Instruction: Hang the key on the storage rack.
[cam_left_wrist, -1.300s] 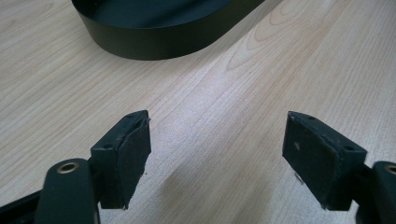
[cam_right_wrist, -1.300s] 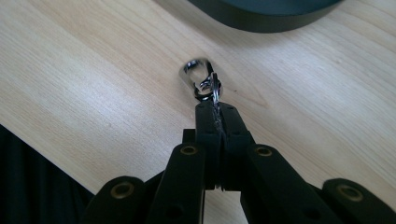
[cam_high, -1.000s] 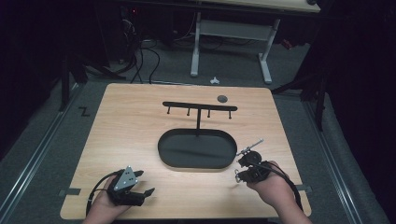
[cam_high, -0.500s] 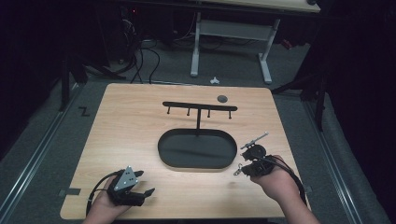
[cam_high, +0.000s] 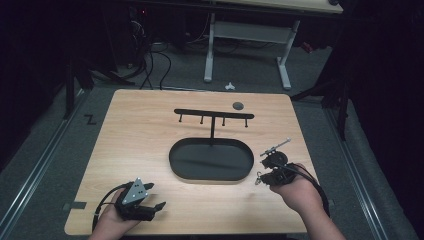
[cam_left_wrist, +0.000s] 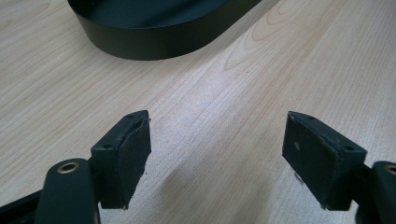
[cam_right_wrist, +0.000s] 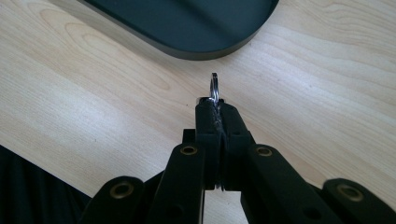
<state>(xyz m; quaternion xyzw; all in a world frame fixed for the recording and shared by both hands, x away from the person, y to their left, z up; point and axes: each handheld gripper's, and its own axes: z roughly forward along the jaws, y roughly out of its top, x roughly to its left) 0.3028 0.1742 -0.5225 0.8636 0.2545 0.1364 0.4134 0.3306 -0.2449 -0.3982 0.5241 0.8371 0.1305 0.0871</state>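
Keyring (cam_right_wrist: 214, 87) was clamped in the right tool (cam_right_wrist: 215, 108); left tool (cam_left_wrist: 217, 154) was released. Ideally it'd be kept upright for the rack hooks (cam_high: 202, 120).

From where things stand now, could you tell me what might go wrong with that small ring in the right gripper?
1. The right gripper pinches the metal ring by its lower edge alone, so it could twist or slip out.
2. The hooks on the black rack look small; the ring might miss and drop into the black tray.
3. The left gripper sits open above the table, holding nothing, so it cannot catch a drop.
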